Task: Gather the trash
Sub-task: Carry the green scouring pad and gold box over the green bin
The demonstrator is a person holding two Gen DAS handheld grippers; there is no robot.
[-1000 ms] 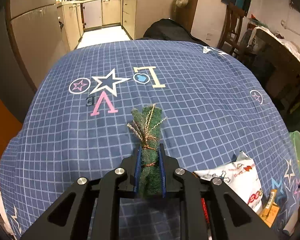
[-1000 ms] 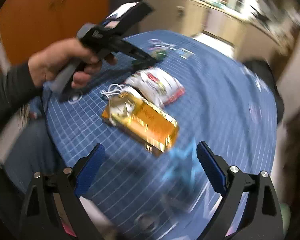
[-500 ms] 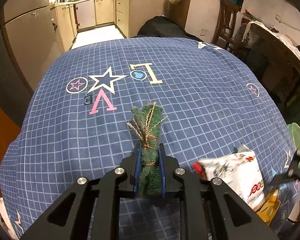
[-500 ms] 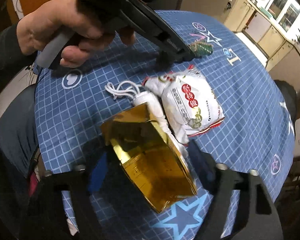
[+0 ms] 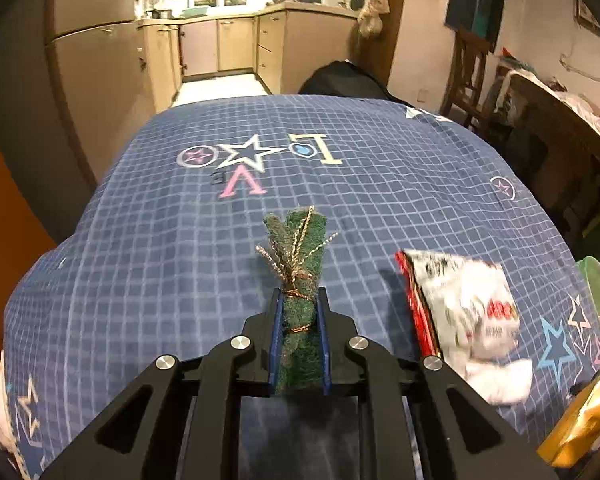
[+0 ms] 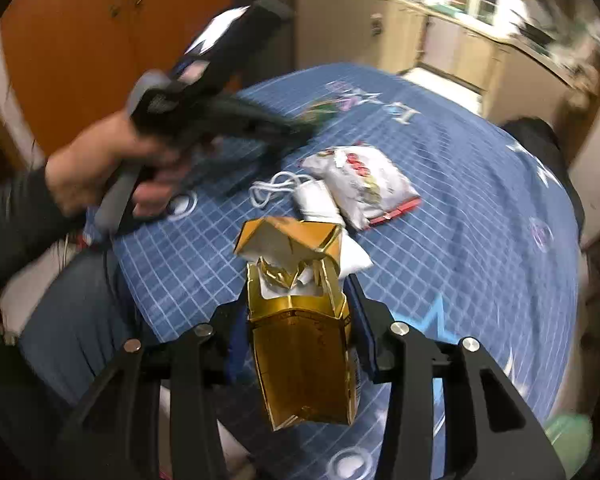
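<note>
My left gripper (image 5: 299, 300) is shut on a green scouring pad bundle (image 5: 298, 264) tied with gold string, held above the blue checked tablecloth (image 5: 180, 240). My right gripper (image 6: 300, 292) is shut on a crumpled gold carton (image 6: 300, 344) with its torn top open, lifted off the cloth. A white snack packet (image 6: 362, 184) with a red edge lies on the cloth beyond it; it also shows in the left wrist view (image 5: 468, 312). A white pouch with a cord (image 6: 308, 196) lies beside the packet. The left gripper and hand (image 6: 112, 160) show blurred in the right wrist view.
A green plastic item (image 5: 598, 300) sits at the table's right edge. A wooden chair (image 5: 468, 76) and a cluttered dark sideboard (image 5: 560, 120) stand to the right. Kitchen cabinets (image 5: 228, 44) lie beyond the table. An orange cupboard (image 6: 100, 40) is behind the left hand.
My right gripper closed on the gold carton and lifted it off the cloth. My left gripper moved with the green bundle still in it.
</note>
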